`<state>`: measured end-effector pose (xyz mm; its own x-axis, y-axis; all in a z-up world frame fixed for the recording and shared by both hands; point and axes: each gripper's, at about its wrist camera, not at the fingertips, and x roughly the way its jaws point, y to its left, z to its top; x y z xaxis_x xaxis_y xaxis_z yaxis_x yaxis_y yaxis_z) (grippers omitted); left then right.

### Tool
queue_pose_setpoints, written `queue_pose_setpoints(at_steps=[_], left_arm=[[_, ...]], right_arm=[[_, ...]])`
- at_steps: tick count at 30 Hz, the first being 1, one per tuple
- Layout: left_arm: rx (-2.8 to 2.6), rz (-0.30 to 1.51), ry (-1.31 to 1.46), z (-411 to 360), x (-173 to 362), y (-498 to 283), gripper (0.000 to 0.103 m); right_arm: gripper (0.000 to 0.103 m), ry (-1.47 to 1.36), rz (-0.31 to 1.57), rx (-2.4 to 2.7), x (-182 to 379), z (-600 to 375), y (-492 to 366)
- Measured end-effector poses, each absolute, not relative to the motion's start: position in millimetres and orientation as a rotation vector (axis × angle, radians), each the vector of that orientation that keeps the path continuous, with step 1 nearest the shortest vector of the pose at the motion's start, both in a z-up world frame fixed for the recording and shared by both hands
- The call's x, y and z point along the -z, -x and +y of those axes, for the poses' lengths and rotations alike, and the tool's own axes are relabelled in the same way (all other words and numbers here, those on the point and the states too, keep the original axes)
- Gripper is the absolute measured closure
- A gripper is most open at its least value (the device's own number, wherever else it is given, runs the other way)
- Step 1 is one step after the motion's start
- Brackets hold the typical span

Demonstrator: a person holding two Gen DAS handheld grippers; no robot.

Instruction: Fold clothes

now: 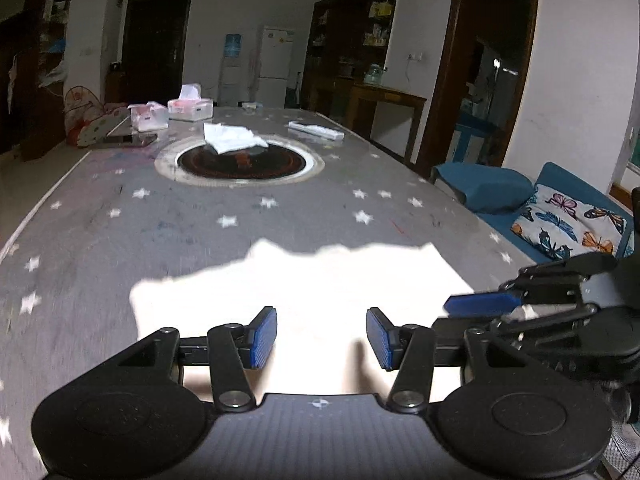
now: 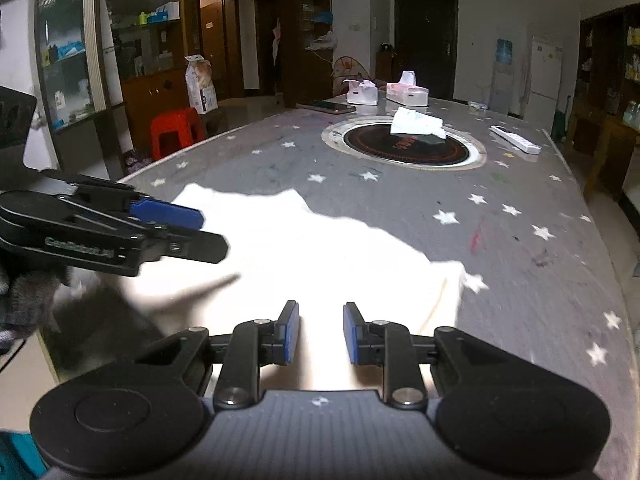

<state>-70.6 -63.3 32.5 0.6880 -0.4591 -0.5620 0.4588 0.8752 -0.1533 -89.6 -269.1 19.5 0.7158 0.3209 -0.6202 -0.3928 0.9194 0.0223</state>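
A white garment lies flat on the grey star-patterned table, overexposed so its folds do not show. My left gripper hovers over its near edge, open, nothing between the blue pads. My right gripper reaches in from the right beside it. In the right wrist view the white garment spreads ahead, with my right gripper open above its near part. My left gripper enters from the left over the garment's left side.
A round black hot plate is set into the table's middle, with a crumpled white cloth on it. Tissue boxes, a phone and a remote lie at the far end. A blue sofa with a butterfly pillow stands right; a red stool stands left.
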Motion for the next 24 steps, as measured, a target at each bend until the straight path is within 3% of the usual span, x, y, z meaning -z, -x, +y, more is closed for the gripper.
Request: queue_pose_setpoints(at_steps=[24], left_arm=[[0.465, 0.616, -0.001, -37, -20, 99, 0.050]], right_arm=[[0.079, 0.256, 0.634, -0.465, -17, -259, 134]])
